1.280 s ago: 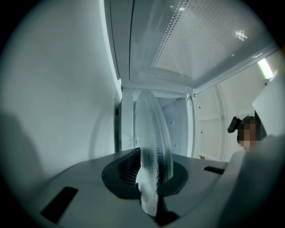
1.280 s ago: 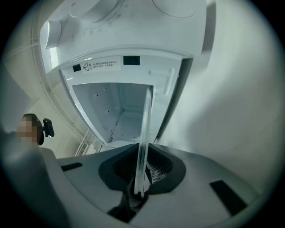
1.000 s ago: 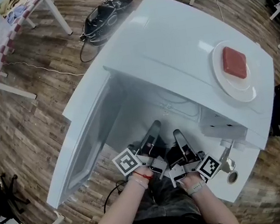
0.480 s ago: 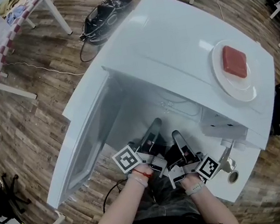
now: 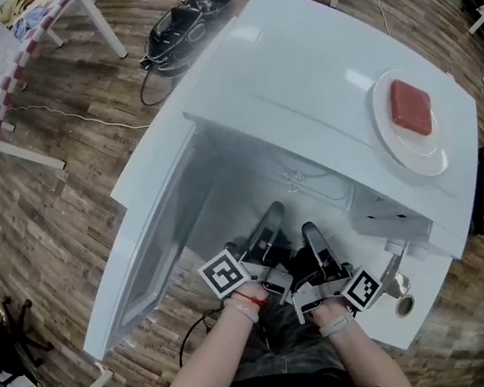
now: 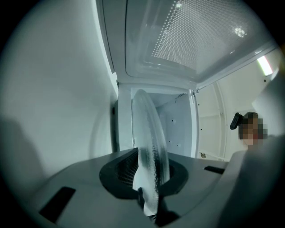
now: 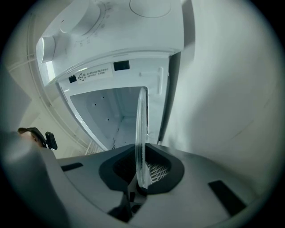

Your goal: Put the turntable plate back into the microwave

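Note:
The clear glass turntable plate [image 6: 150, 142] is held by its rim between both grippers, just in front of the open white microwave [image 5: 313, 67]. In the head view the plate [image 5: 293, 180] shows only faintly against the cavity. My left gripper [image 6: 149, 180] is shut on the plate's near edge, which I see edge-on there. On the other side my right gripper [image 7: 141, 176] is shut on the same plate [image 7: 141, 133]. From above, the left gripper [image 5: 269, 222] and right gripper [image 5: 313, 239] sit side by side at the cavity mouth. The cavity [image 7: 111, 111] is open ahead.
The microwave door [image 5: 154, 238] hangs open to the left. A white plate [image 5: 398, 140] with a red block [image 5: 411, 106] sits on top of the microwave. The control knobs [image 5: 398, 295] are at the right. A black bag [image 5: 183, 20] lies on the wooden floor behind.
Hardly anything differs. Both grippers stay shut on the plate at the cavity mouth, with only a slight shift of the view.

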A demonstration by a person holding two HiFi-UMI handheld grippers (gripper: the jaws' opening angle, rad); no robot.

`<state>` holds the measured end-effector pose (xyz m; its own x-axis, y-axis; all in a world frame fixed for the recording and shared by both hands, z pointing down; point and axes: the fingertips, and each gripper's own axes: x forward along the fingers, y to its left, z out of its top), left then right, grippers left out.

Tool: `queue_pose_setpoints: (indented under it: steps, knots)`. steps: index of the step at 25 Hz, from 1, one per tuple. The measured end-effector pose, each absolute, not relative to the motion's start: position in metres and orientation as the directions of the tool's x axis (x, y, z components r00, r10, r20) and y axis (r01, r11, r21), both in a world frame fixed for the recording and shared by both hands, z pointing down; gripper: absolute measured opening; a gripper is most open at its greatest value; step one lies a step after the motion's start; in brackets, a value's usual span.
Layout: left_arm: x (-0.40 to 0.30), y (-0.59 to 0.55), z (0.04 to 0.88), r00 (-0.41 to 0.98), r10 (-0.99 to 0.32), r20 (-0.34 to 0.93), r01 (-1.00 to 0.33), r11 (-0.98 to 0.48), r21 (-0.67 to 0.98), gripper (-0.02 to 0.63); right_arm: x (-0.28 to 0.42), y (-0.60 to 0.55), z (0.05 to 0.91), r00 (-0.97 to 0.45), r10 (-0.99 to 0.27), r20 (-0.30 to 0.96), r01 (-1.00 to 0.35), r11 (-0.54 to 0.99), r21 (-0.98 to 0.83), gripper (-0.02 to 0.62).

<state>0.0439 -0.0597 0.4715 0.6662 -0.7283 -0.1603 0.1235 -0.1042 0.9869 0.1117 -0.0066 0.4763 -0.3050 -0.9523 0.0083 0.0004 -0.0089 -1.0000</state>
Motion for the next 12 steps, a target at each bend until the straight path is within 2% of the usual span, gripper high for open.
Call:
queue_pose_setpoints:
  steps: [12]
  knots:
    - [0.0452,-0.0567,0.4699,0.682,-0.711,-0.169,0.131,-0.109,0.985,0.049,0.1153,-0.0116,0.4736,-0.325,-0.945,0.034,-0.009,-0.033,-0.999,0.043]
